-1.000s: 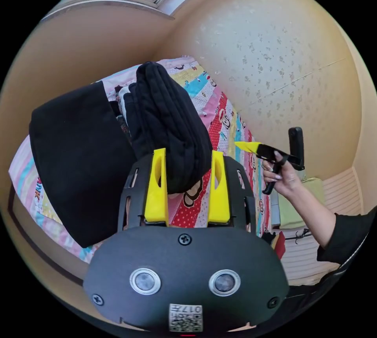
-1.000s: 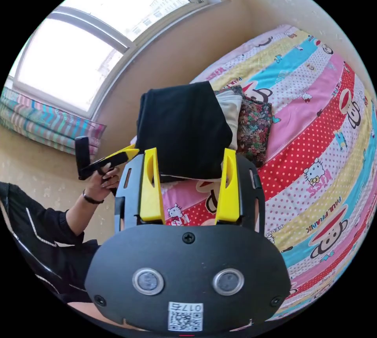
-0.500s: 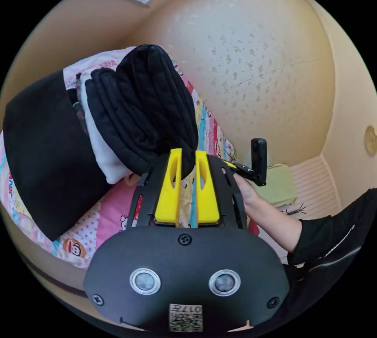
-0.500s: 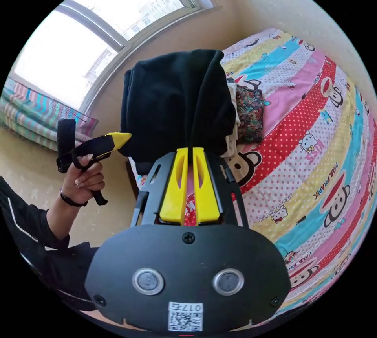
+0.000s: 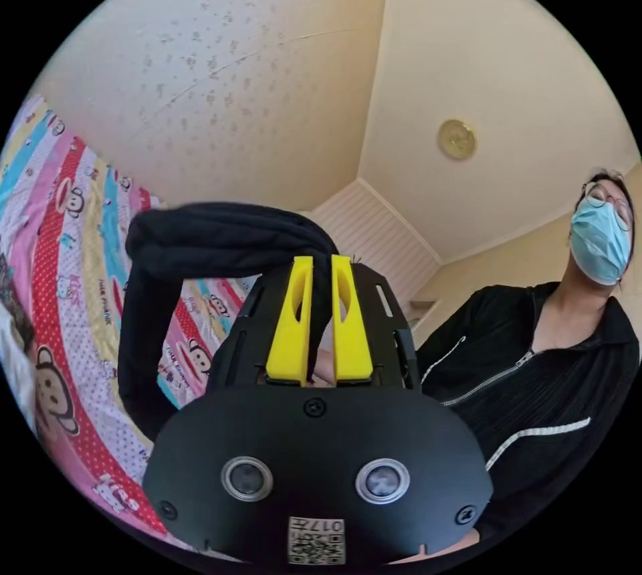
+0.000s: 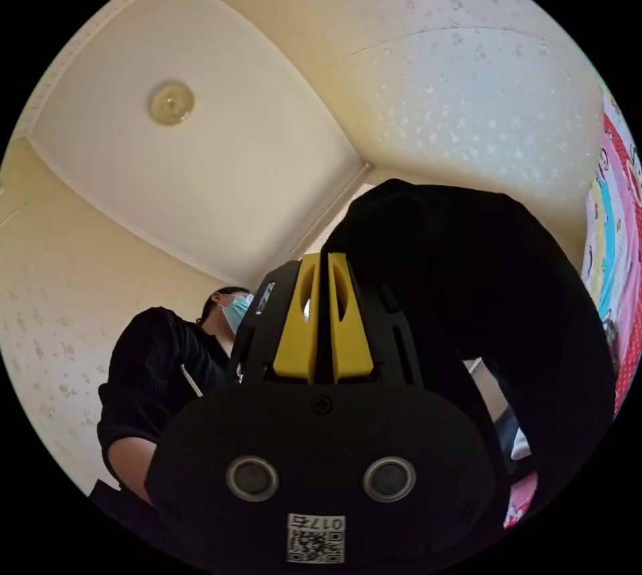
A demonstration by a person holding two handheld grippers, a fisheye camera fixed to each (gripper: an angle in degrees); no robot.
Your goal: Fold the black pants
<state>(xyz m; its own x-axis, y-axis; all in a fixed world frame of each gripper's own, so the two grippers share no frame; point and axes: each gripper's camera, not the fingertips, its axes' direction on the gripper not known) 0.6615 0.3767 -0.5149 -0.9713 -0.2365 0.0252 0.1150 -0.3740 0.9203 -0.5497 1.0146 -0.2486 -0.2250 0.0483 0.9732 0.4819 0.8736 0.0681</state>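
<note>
**A:** Where are the black pants (image 5: 200, 241)?

**B:** I see them bunched in a thick roll just past the tips of my left gripper (image 5: 319, 264). Its yellow fingers (image 5: 291, 321) stand almost together with a strip of the black cloth pinched between them. From there the fabric arches over and hangs down on the side away from the person.

**A:** And the other one?

**B:** In the right gripper view the same pants (image 6: 481, 307) bulge beside and beyond my right gripper (image 6: 322, 261). Its fingers (image 6: 348, 327) are nearly closed too, a dark strip of cloth running down the slit between them.

**A:** What lies around?

**B:** Beyond the hanging cloth in the left gripper view, a striped cartoon bedsheet (image 5: 63, 254). Behind the fingers, a speckled wall (image 5: 234, 80) and a ceiling with a round light fitting (image 5: 457, 138). A person in a black zip jacket (image 5: 535, 361) and a face mask stands on the other side of the fingers.

**A:** Anything blocking?

**B:** The pants cover much of the right gripper view; a sliver of bedsheet (image 6: 612, 227) shows past them.
</note>
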